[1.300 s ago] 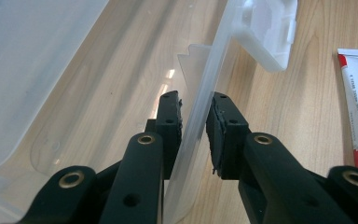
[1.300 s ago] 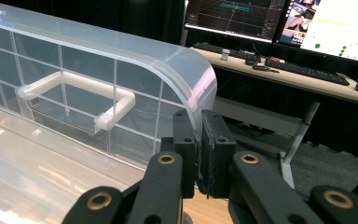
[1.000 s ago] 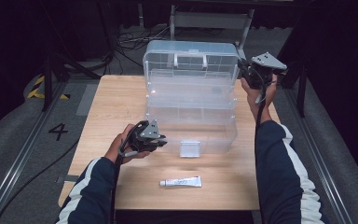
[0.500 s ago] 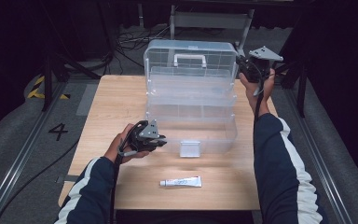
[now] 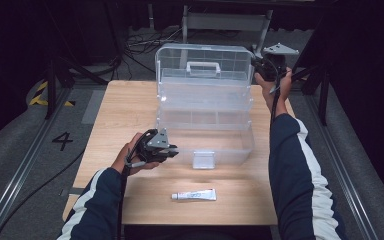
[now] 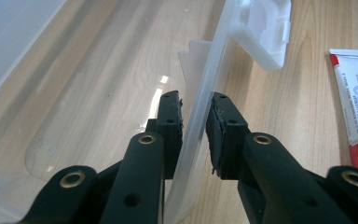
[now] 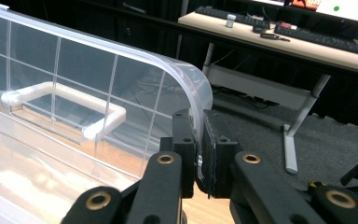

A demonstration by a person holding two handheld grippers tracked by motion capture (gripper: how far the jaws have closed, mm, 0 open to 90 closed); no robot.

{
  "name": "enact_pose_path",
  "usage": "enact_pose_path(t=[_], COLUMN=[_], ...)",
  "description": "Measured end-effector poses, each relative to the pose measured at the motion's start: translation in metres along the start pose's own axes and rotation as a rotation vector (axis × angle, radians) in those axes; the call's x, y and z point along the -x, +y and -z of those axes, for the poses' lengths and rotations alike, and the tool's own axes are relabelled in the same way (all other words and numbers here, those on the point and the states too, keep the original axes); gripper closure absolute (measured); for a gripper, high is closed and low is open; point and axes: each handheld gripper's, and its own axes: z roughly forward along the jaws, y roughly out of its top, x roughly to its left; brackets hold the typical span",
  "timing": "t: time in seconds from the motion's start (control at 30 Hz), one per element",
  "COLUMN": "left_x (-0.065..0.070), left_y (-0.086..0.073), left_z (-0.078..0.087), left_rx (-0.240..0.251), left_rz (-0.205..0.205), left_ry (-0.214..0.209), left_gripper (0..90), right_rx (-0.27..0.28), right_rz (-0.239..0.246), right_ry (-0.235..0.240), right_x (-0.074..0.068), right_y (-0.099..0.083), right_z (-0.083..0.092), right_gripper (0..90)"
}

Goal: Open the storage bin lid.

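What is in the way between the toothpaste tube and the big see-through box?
Nothing visible blocks it. The tube lies on bare table just in front of the box, whose lid is swung up. The right gripper pinches the lid's edge, and the left gripper pinches the front wall.
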Motion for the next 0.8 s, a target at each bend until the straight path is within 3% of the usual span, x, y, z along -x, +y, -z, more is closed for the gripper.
enact_pose_path(t=[0.1, 0.17, 0.43, 0.8], left_x=[0.001, 0.003, 0.006, 0.011], left_y=[0.0, 0.0, 0.0, -0.003], left_z=[0.0, 0.0, 0.001, 0.004], left_rx=[-0.001, 0.002, 0.003, 0.01], left_rz=[-0.003, 0.001, 0.004, 0.012], left_ry=[-0.002, 0.002, -0.004, -0.023], left_gripper=[76.3, 76.5, 76.7, 76.4], right_rx=[-0.007, -0.013, -0.036, -0.118], right_rz=[0.011, -0.015, -0.002, 0.002], right_ry=[0.006, 0.023, 0.021, 0.033], right_x=[0.002, 0.006, 0.006, 0.01], right_y=[0.0, -0.001, 0.0, -0.001], right_z=[-0.003, -0.008, -0.021, -0.037], right_gripper=[84.5, 84.6, 84.2, 83.2])
